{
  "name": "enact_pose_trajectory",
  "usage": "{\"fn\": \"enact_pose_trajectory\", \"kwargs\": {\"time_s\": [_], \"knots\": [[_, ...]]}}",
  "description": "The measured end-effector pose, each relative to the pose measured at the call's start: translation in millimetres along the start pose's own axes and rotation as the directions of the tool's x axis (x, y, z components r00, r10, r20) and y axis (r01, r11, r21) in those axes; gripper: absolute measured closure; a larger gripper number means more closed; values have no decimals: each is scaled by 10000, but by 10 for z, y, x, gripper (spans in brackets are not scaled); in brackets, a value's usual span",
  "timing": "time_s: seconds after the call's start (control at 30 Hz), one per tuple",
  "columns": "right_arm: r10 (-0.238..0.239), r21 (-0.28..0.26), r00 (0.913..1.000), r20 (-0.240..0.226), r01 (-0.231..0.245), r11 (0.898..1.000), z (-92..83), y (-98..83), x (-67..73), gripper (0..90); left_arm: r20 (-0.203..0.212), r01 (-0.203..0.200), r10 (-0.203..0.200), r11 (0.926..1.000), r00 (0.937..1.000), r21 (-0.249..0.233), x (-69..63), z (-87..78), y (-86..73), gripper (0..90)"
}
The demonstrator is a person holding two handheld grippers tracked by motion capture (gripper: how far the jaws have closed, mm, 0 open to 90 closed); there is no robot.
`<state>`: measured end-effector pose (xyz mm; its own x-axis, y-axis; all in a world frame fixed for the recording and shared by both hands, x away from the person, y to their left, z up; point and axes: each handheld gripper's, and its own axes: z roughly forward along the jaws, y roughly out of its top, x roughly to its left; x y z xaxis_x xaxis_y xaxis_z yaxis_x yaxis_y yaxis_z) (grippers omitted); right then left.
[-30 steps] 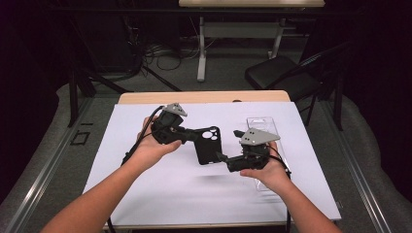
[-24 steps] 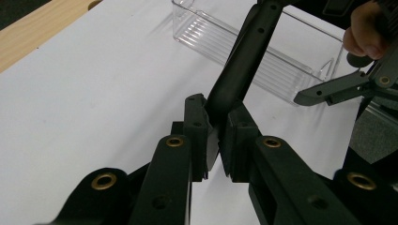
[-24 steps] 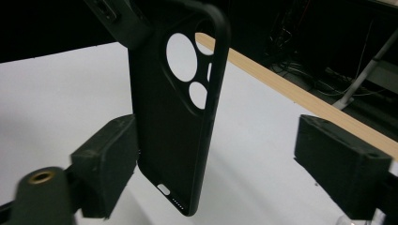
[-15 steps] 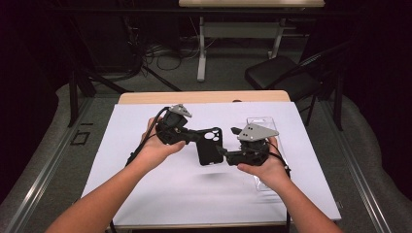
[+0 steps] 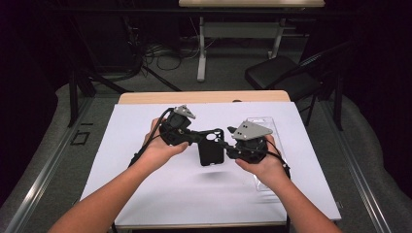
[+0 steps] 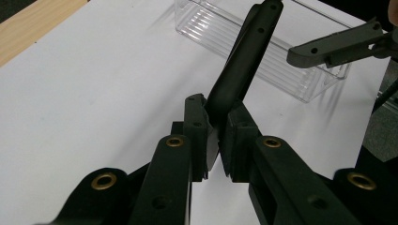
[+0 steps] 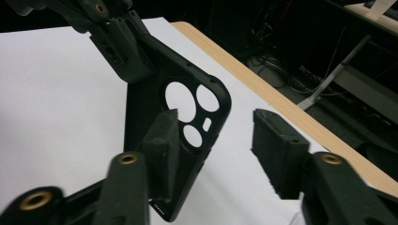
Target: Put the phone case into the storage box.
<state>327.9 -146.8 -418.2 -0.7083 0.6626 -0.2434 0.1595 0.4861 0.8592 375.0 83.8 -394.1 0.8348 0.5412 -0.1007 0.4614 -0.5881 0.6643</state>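
We count one black phone case, one clear tray, two grippers and two hands over the white table. The case hangs above the table between the grippers, just left of the tray, which lies on the table under the right hand. Seen from the high view, the case's long axis runs toward and away from us, its camera cut-outs at the far end. The left gripper has its jaws clamped on the case's edge at that far end; in its view the case rises tilted toward the tray. The right gripper has its jaws apart, one pad in front of the case, and we cannot tell whether it touches
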Motion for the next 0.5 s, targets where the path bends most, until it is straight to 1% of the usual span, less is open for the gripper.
{"fn": "enact_pose_trajectory", "kwargs": {"time_s": [0.07,0.2,0.27,0.37,0.4,0.43,0.47,0.5], "knots": [[19,58,10000,-54,-19,10000,6,16,3,566,-7,13,-13,10000,10000,25,-10,12,1,821],[-1,-43,10000,89,1,10000,17,36,-9,592,-47,-39,40,9999,10000,132,-18,33,4,821],[17,35,10000,-79,-16,10000,26,44,-16,600,-53,-31,31,9999,10000,131,-25,47,5,821],[-334,103,9994,93,334,9994,35,47,-4,600,-50,-64,65,9998,10000,165,-25,60,7,821],[-411,144,9989,222,408,9991,35,47,-1,606,-29,-62,63,9998,10000,183,-26,63,8,821],[-411,144,9989,222,408,9991,35,47,-1,606,-29,-62,63,9998,10000,183,-26,63,8,821],[-355,213,9992,165,351,9992,34,45,-1,642,-10,-101,101,9997,9999,210,-29,68,9,821],[-355,213,9992,165,351,9992,34,45,-1,642,-10,-101,101,9997,9999,210,-29,68,9,822]]}}
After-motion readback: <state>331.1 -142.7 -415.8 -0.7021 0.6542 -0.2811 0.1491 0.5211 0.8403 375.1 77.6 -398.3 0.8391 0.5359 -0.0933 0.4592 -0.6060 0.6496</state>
